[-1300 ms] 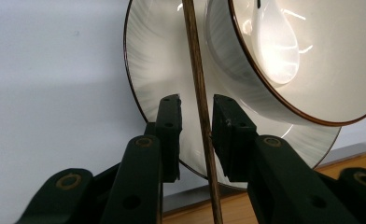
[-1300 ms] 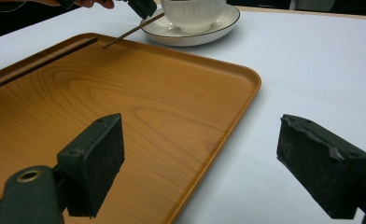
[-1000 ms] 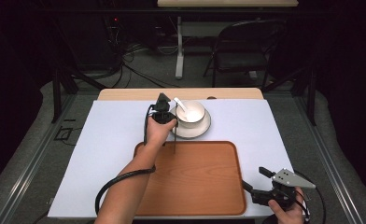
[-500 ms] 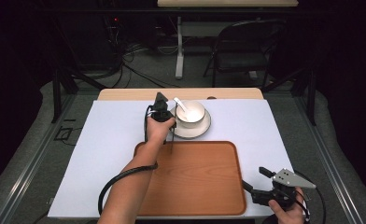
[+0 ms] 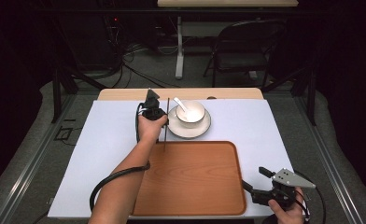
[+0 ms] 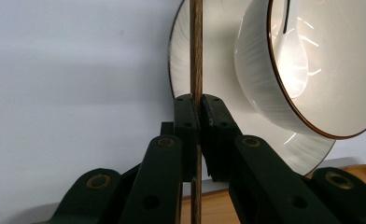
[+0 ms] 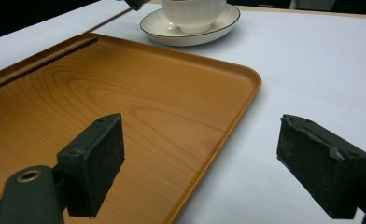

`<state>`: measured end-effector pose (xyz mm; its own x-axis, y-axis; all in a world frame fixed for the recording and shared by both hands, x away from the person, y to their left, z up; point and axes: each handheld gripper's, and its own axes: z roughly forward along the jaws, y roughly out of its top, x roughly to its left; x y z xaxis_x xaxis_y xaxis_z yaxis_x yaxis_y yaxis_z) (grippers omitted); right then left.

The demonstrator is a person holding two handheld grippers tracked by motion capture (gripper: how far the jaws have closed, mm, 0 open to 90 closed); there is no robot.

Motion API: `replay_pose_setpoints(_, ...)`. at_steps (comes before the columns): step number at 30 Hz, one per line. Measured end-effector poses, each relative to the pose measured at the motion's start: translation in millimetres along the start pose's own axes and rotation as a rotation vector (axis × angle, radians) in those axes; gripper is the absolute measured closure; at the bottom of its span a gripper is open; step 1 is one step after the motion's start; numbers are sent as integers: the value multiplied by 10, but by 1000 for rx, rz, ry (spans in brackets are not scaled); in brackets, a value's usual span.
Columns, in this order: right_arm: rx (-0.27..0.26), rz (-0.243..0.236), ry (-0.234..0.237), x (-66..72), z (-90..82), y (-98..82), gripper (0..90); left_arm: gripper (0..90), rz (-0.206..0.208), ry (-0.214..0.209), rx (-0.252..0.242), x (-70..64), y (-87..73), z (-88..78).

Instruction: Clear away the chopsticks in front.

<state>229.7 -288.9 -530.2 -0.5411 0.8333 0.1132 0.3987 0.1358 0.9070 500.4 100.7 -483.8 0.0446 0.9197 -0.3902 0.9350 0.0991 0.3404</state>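
My left gripper (image 5: 164, 122) is shut on a thin dark wooden stick (image 5: 166, 135) just left of the white saucer (image 5: 202, 129). The stick runs from beside the saucer to the tray's far left corner. In the left gripper view the pads (image 6: 186, 116) pinch the stick (image 6: 196, 46), with the saucer (image 6: 181, 60) and white bowl (image 6: 265, 79) behind it. A white spoon (image 5: 180, 103) rests in the bowl (image 5: 193, 116). My right gripper (image 5: 256, 178) stands open at the tray's near right corner. Nothing is between its pads (image 7: 102, 158).
A wooden tray (image 5: 195, 182) lies on the white table cover (image 5: 111, 140) in front of the saucer. In the right gripper view the tray's rim (image 7: 246, 93) curves between the jaws. A chair (image 5: 246, 51) and cables stand beyond the table.
The left hand has shifted a little to the left and risen slightly, with the stick held in its jaws. The right gripper has stayed where it was.
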Motion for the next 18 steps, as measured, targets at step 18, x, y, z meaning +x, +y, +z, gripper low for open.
replay_pose_setpoints(18, 2, -14, 1, 16, 6, 6, 147, 850, 66, -45, -74, 244, -510, -1084)
